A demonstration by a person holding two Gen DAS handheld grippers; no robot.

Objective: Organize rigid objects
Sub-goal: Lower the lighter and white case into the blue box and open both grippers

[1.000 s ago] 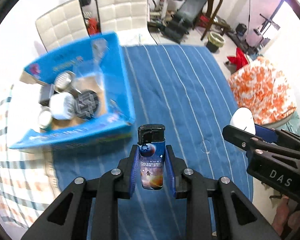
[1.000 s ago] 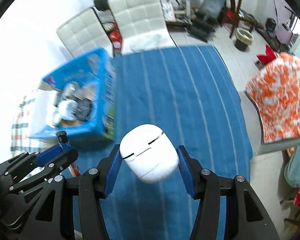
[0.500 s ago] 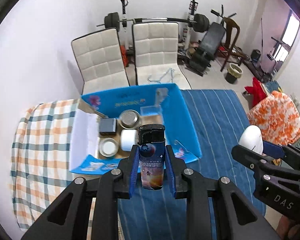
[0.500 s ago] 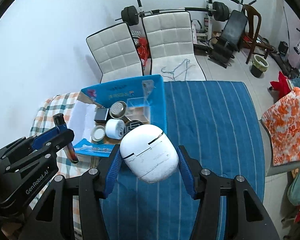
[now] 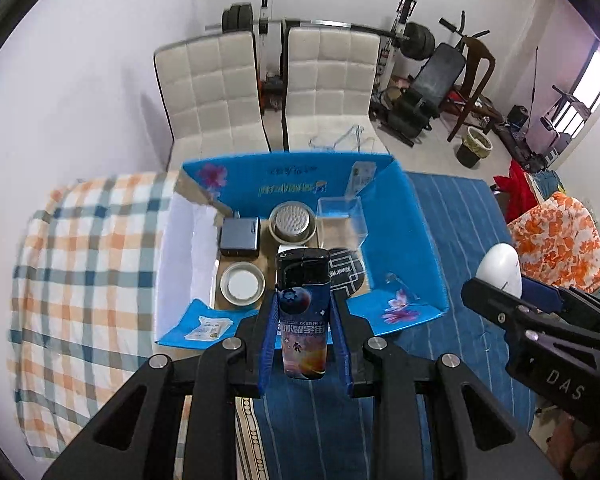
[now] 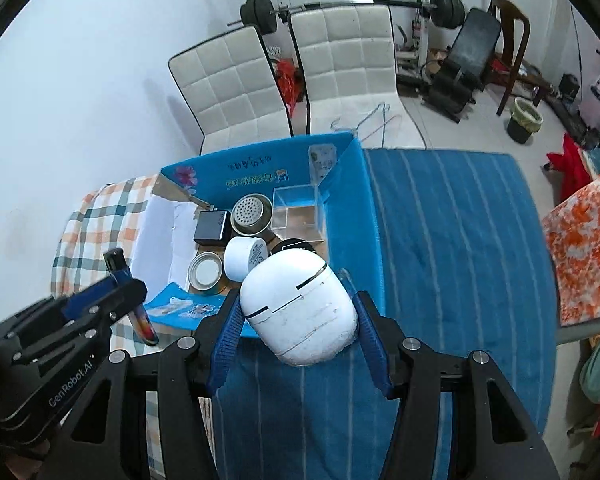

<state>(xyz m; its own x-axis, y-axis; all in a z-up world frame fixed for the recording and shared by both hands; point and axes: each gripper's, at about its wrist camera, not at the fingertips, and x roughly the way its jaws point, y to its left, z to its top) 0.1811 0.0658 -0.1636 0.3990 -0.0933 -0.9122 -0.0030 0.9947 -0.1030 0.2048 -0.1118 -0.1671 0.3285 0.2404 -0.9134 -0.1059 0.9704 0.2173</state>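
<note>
My left gripper (image 5: 303, 340) is shut on a lighter (image 5: 303, 312) with a black cap and a space print, held upright in front of the open blue box (image 5: 404, 216). My right gripper (image 6: 298, 332) is shut on a white rounded case (image 6: 300, 304), held over the box's near right corner (image 6: 374, 240). The box holds a grey block (image 5: 239, 236), a metal strainer cup (image 5: 292, 224), a clear plastic box (image 5: 342, 220), a round tin (image 5: 242, 282), a white roll (image 6: 246, 258) and a black patterned disc (image 5: 346, 270). Each gripper shows in the other's view: the left (image 6: 112, 300), the right (image 5: 512, 304).
The box sits between a plaid cloth (image 5: 80, 272) on the left and a blue striped cloth (image 6: 452, 240) on the right. Two white chairs (image 5: 268, 92) stand behind the table. Gym gear (image 5: 428, 76) and an orange patterned cushion (image 5: 560, 240) lie to the right.
Both grippers have swung left and back toward the blue box, which now lies straight ahead. Both still hold their objects.
</note>
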